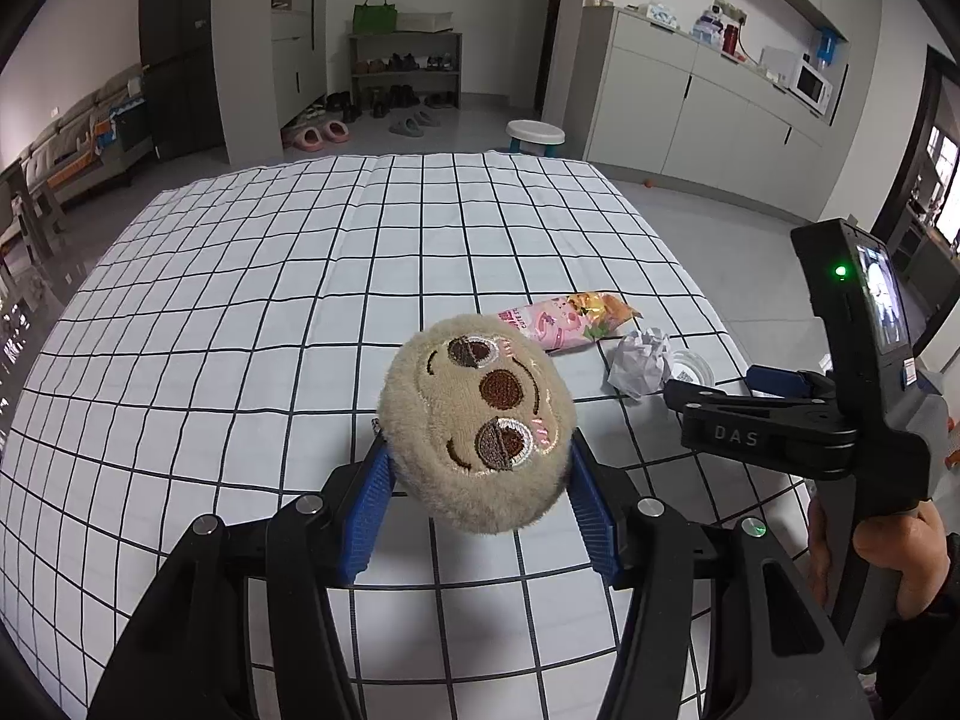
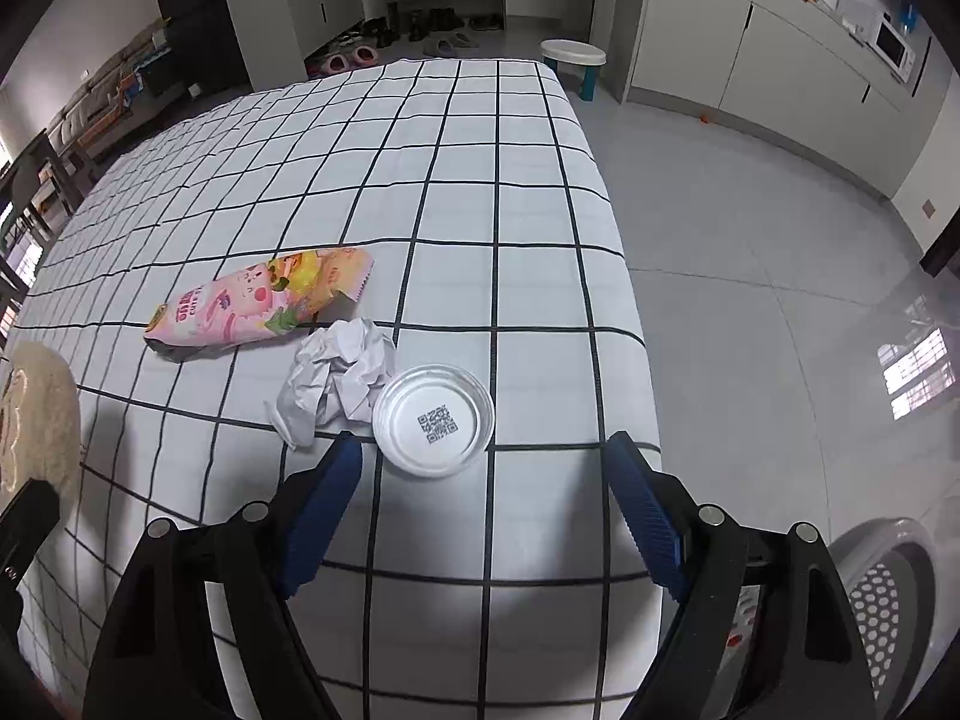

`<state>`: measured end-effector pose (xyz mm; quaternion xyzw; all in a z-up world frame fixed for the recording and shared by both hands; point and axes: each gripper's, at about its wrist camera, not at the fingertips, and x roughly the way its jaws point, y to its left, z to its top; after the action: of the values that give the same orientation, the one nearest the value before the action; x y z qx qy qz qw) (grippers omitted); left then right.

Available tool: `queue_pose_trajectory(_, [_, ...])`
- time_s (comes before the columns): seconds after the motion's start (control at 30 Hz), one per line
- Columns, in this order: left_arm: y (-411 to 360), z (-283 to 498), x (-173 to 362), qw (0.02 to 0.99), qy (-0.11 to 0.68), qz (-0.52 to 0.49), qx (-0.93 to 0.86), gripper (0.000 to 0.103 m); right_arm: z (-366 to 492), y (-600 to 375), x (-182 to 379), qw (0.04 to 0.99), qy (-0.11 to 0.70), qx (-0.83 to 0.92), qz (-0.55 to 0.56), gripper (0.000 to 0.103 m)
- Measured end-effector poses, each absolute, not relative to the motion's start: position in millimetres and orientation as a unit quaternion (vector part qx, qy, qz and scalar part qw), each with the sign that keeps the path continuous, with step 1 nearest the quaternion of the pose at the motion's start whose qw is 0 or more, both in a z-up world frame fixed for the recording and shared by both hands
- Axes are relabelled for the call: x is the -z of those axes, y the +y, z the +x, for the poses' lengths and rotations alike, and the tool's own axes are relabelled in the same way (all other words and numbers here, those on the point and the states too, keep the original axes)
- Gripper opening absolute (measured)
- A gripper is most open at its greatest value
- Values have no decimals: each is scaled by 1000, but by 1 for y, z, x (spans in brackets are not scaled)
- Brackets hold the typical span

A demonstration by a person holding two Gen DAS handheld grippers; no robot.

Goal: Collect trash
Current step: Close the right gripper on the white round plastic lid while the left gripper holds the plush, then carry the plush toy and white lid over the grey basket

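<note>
My left gripper (image 1: 480,480) is shut on a beige plush sloth face (image 1: 480,420), its blue pads pressing both sides above the checkered tablecloth (image 1: 270,300). Near the table's right edge lie a pink snack wrapper (image 2: 258,306), a crumpled white paper (image 2: 339,378) and a clear round plastic dish (image 2: 433,417) with a QR code. My right gripper (image 2: 483,444) hangs open just short of the dish, touching nothing. In the left wrist view the wrapper (image 1: 564,321), the paper (image 1: 639,360) and the dish (image 1: 693,369) sit beyond the plush, with the right gripper (image 1: 720,384) over them.
The table's right edge (image 2: 624,300) drops to a grey tiled floor. A white perforated basket (image 2: 888,588) stands on the floor at lower right. A round white stool (image 2: 573,54) is past the far corner. Cabinets (image 2: 750,42) line the right wall.
</note>
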<state>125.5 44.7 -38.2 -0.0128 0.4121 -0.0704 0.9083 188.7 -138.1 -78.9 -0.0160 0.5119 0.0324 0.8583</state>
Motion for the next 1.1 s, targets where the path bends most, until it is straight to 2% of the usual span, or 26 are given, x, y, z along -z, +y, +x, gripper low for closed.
queue_pose_trajectory(0.1, [42, 125, 38, 908, 412, -11, 71, 54, 190, -132, 80, 860, 508, -36, -28, 78])
queue_pose_trajectory(0.27, [41, 124, 40, 908, 413, -10, 71, 54, 190, -126, 80, 862, 504, -50, -27, 63])
queue_pose_trajectory(0.33, [41, 124, 40, 908, 413, -10, 71, 54, 189, -122, 78, 863, 500, -58, -31, 47])
queue_pose_trajectory(0.4, [42, 123, 40, 908, 412, -11, 70, 54, 187, -119, 77, 863, 500, -66, -35, 39])
queue_pose_trajectory(0.77, [35, 115, 36, 909, 409, -3, 81, 54, 154, -119, 65, 863, 500, -65, -18, 39])
queue_pose_trajectory(1.1, [28, 93, 18, 907, 402, -14, 123, 54, 89, -155, 4, 891, 450, 15, 55, 39])
